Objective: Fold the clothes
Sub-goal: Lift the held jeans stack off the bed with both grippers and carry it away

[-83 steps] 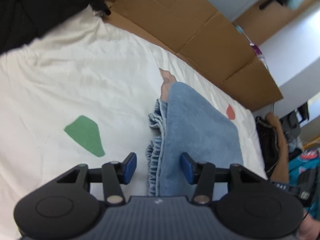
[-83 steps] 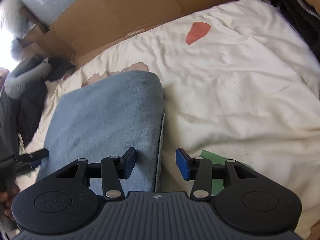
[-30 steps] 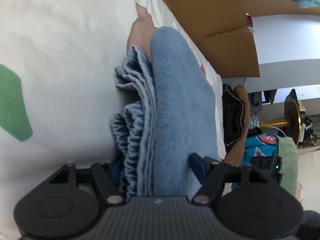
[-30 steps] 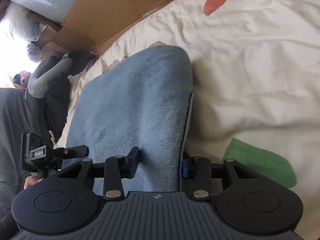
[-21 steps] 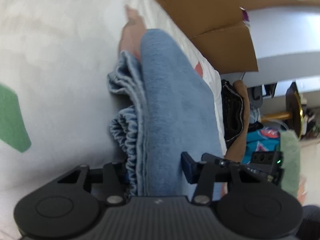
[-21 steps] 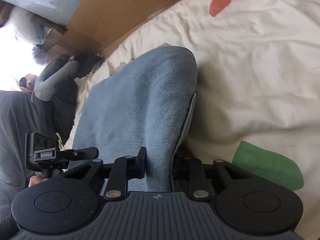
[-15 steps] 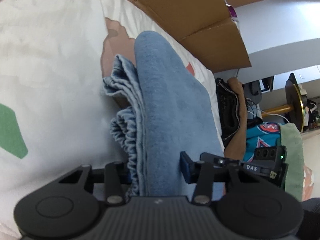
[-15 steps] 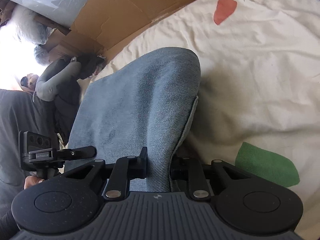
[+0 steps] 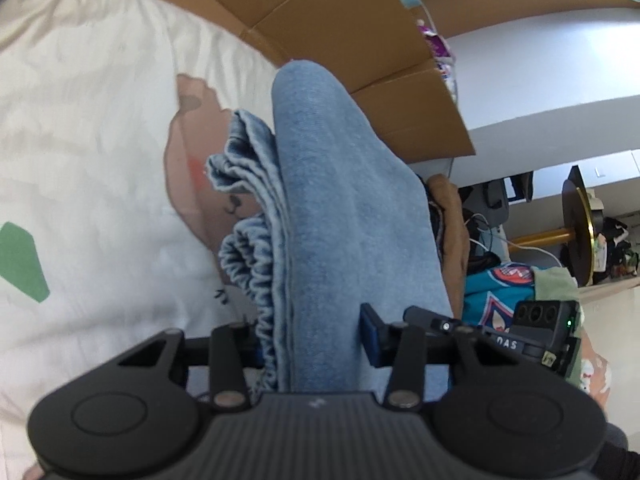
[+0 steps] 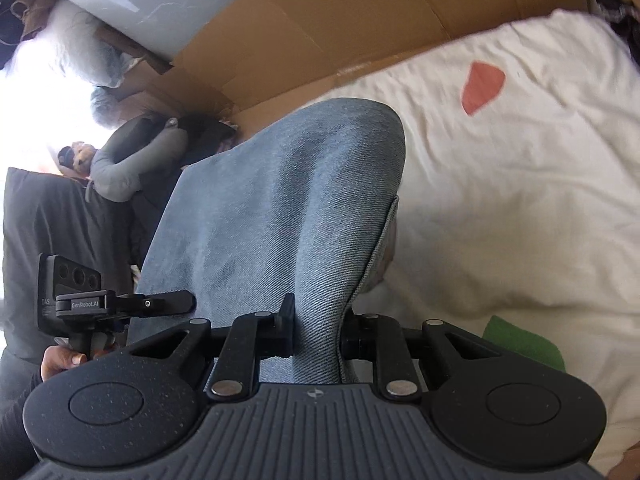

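Beneath both tools spreads the cream bed (image 10: pixel 520 184); my folded denim garment (image 10: pixel 288 200) hangs lifted above it. Left tool (image 9: pixel 312 348) clamps the gathered waistband edge, right tool (image 10: pixel 318 330) the opposite edge. Next I'd judge: carry it across and lay it flat.

One folded light-blue denim garment (image 9: pixel 340 216) lies on one cream bedsheet (image 9: pixel 88 120). Two black two-finger claws are counted: the left claw (image 9: pixel 312 344) in its own view and the right claw (image 10: pixel 318 328) in its own, each with two fingers. On the sheet, one green patch (image 9: pixel 20 268) sits at nine o'clock in the left view, and one orange-red patch (image 10: pixel 482 86) at one o'clock in the right view. One brown cardboard sheet (image 10: pixel 360 20) stands at twelve o'clock.
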`<state>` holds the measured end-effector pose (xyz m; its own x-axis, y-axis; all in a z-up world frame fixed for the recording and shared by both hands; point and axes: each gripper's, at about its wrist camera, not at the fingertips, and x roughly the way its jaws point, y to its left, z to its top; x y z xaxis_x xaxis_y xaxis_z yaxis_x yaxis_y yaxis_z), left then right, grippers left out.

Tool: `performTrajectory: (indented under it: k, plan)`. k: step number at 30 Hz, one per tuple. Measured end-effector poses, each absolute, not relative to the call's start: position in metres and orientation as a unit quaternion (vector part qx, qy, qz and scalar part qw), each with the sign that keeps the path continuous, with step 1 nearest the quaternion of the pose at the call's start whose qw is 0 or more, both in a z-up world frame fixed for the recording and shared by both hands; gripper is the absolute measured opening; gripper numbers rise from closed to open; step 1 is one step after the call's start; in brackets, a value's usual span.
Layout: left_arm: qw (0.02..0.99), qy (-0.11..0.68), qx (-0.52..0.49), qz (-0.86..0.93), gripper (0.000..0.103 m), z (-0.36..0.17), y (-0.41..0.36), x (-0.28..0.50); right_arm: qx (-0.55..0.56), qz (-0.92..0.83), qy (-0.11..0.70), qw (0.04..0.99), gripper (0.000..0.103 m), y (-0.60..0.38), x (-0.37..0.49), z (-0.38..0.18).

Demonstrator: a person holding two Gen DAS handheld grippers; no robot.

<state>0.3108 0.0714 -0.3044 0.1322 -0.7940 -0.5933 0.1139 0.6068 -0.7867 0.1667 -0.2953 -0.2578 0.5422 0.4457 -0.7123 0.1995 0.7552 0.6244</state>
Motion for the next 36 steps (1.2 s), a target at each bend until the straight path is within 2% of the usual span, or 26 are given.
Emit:
performTrajectory:
  k: [11, 22, 36]
  plan:
    - [0.702, 0.56, -0.301, -0.321, 0.046, -0.21, 0.063, 0.31, 0.299, 0.086, 0.472, 0.825, 0.02, -0.294, 0.176, -0.152]
    - [0.727, 0.529, -0.282, -0.335, 0.045, -0.11, 0.043, 0.312, 0.256, 0.092, 0.438, 0.857, 0.02, -0.298, 0.17, -0.042]
    - [0.735, 0.517, -0.257, -0.356, 0.045, -0.038, -0.01, 0.297, 0.203, 0.098, 0.411, 0.883, 0.02, -0.333, 0.126, 0.049]
